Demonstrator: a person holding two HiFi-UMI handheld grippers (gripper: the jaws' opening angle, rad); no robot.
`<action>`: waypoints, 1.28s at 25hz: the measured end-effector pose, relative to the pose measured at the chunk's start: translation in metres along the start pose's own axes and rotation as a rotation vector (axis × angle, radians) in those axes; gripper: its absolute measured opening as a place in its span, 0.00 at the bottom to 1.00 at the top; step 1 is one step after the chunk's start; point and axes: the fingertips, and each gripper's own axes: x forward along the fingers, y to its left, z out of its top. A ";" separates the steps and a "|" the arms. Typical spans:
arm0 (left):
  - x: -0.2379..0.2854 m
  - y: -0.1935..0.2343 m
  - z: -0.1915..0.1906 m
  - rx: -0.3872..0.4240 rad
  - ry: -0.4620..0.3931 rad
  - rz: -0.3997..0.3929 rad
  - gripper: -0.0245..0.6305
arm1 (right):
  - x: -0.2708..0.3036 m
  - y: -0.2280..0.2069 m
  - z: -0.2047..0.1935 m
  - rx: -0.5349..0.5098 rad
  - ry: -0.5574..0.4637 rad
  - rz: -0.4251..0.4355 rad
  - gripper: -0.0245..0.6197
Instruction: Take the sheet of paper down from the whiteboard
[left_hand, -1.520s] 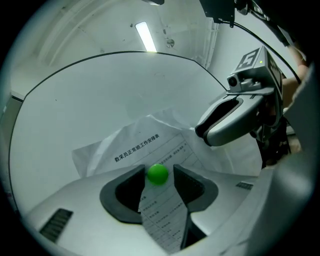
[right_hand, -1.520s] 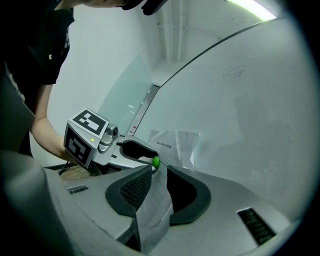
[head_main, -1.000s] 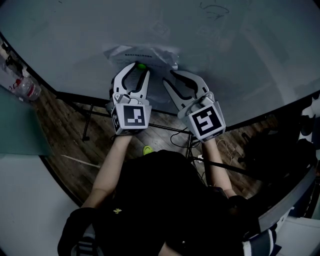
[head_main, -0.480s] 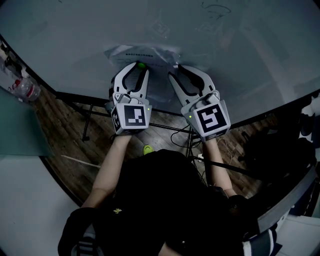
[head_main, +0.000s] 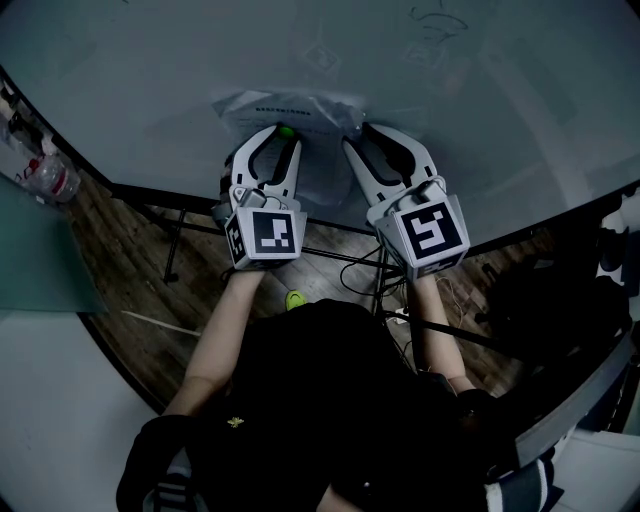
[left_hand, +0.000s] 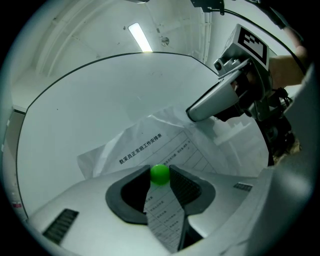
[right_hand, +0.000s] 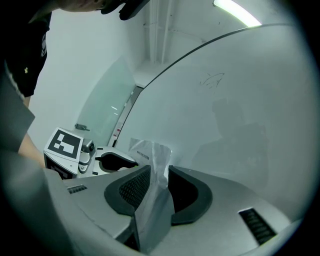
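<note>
Paper (head_main: 262, 108) | between right gripper (head_main: 368, 137) jaws, just opened | left gripper (head_main: 282, 140) closing on magnet (left_hand: 160, 174)

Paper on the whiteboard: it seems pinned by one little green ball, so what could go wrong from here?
1. The left gripper, whose jaws have just been closing, pinches the round green magnet; it might squirt out and drop.
2. The jaws of the right gripper have just been opening and stand apart around the crumpled paper edge, so once the magnet comes off, the sheet may slide down the whiteboard.
</note>
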 end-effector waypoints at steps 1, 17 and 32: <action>0.000 0.000 0.000 0.001 -0.001 -0.001 0.24 | 0.000 -0.001 0.001 -0.004 0.002 -0.005 0.20; 0.000 0.000 -0.002 0.010 0.001 -0.009 0.24 | 0.009 -0.005 0.005 -0.029 0.004 -0.002 0.19; 0.001 -0.001 -0.003 0.023 0.007 -0.008 0.24 | 0.013 -0.009 0.004 -0.051 0.021 -0.026 0.04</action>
